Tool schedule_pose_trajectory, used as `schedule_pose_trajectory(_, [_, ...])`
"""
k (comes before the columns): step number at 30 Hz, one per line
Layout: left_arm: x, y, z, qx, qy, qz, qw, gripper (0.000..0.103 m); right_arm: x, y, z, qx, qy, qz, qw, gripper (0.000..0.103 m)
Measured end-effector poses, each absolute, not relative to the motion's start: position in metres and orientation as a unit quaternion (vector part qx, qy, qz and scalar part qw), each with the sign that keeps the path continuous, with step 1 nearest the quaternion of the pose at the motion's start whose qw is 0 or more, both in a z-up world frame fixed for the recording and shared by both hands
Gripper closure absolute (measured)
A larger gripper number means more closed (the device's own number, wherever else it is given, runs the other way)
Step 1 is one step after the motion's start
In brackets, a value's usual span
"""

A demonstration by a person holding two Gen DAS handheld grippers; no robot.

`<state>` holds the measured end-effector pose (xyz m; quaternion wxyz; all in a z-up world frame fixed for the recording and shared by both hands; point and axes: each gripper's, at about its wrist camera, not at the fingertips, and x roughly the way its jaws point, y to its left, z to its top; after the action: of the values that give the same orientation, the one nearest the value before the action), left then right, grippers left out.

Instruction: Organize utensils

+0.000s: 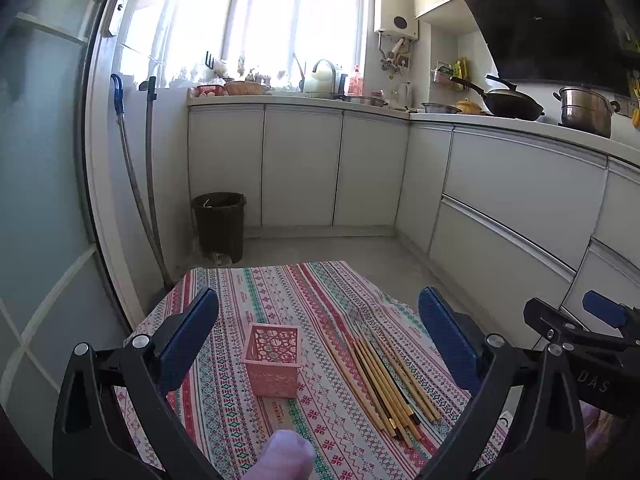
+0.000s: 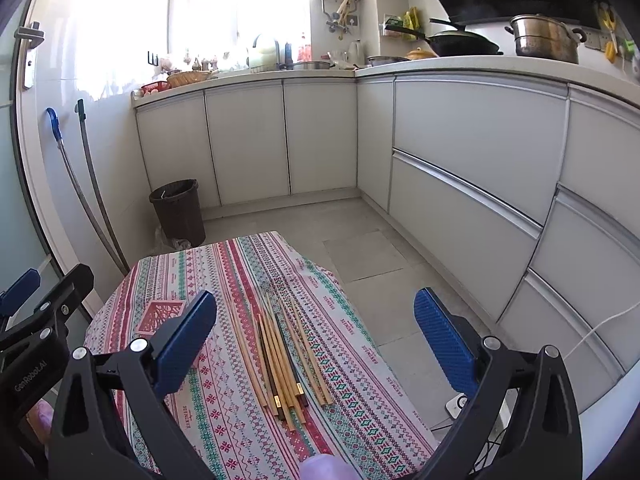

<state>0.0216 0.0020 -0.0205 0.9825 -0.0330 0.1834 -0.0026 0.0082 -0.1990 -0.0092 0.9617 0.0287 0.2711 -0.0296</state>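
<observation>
A pink lattice utensil basket (image 1: 273,364) stands upright on the patterned tablecloth (image 1: 280,288), empty as far as I can see. A bundle of several wooden chopsticks (image 1: 390,382) lies flat to its right. My left gripper (image 1: 320,344) is open, above the table's near edge, with the basket between its fingers' lines. My right gripper (image 2: 316,340) is open above the chopsticks (image 2: 282,356). The basket (image 2: 160,316) shows partly behind the right gripper's left finger. Each gripper shows at the edge of the other's view.
A dark bin (image 1: 220,224) stands on the floor beyond the table, beside two mop handles (image 1: 150,184). White cabinets (image 2: 460,160) run along the back and right, with pots on the counter. A white cable (image 2: 592,332) lies on the floor at the right.
</observation>
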Motion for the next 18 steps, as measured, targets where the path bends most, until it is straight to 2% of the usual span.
schedule_pose_trajectory(18, [0.0256, 0.0057, -0.0237, -0.038, 0.195, -0.003, 0.980, 0.007, 0.0102, -0.1997, -0.0119, 0.029, 0.280, -0.027, 0.959, 0.007])
